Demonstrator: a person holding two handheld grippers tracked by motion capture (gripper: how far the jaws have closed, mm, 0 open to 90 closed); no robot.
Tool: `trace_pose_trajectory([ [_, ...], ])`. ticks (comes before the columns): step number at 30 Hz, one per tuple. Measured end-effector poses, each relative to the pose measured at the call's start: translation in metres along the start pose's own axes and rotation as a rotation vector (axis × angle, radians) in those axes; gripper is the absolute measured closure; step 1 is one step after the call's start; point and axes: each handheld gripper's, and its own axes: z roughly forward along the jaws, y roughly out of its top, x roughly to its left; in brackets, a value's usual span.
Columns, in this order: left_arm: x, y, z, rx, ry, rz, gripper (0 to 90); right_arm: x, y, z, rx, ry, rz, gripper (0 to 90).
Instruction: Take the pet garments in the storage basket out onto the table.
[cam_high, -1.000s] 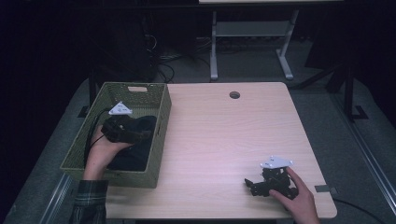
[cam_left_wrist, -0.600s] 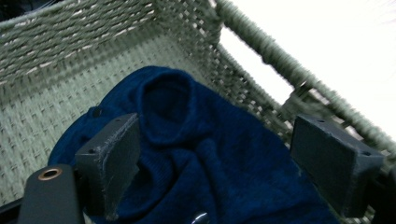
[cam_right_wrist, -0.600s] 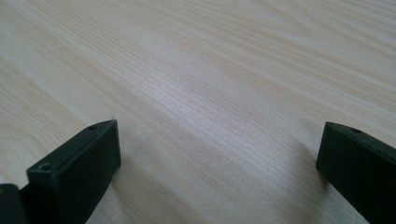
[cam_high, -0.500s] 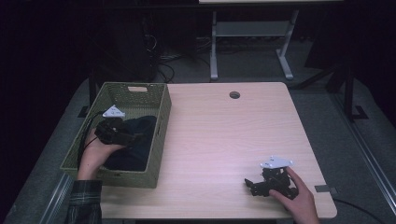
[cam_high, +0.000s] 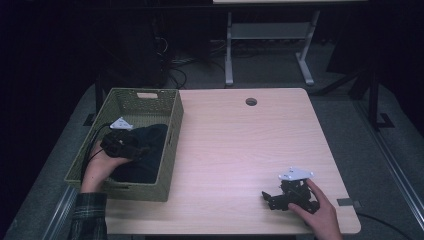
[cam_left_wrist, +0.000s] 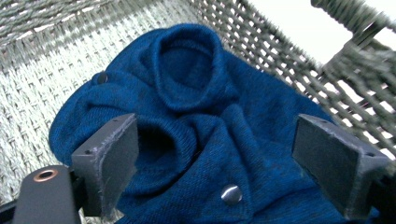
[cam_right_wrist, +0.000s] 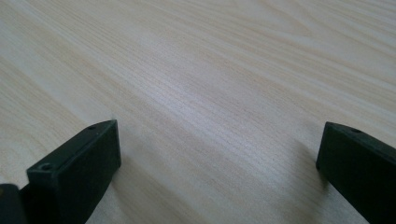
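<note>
Garment directly ahead of the left tongs, inside the basket.

Left tongs gape wide over the crumpled blue garment lying in the woven basket; folds sit between the jaws, so that hand is nearer. Right tongs, also spread and empty, rest on the surface, well apart.

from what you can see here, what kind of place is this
Probably a lab or office workroom set up for recording. A light wood desk with a cable hole stands on grey carpet, cables trail on the floor behind it, and another desk's white legs stand beyond.
</note>
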Motion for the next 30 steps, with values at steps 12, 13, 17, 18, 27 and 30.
trace_pose_trajectory([
  [12,0.003,-0.007,0.013,0.060,-0.028,0.004,13.9,0.000,0.000,0.000,0.000,0.000,0.000,0.0],
  [13,0.004,-0.008,0.014,0.065,-0.034,0.003,13.9,0.000,0.000,0.000,0.000,0.000,0.000,0.0],
  [17,0.004,-0.009,0.017,0.078,-0.044,0.002,13.7,0.000,0.000,0.000,0.000,0.000,0.000,0.0],
  [18,0.004,-0.009,0.017,0.084,-0.049,0.004,13.7,0.000,0.000,0.000,0.000,0.000,0.000,0.0],
  [27,-0.002,-0.010,0.028,0.154,-0.064,0.028,13.6,0.000,0.000,0.000,0.000,0.000,0.000,0.0],
  [30,-0.003,-0.011,0.031,0.173,-0.061,0.032,13.6,0.000,0.000,0.000,0.000,0.000,0.000,0.0],
])
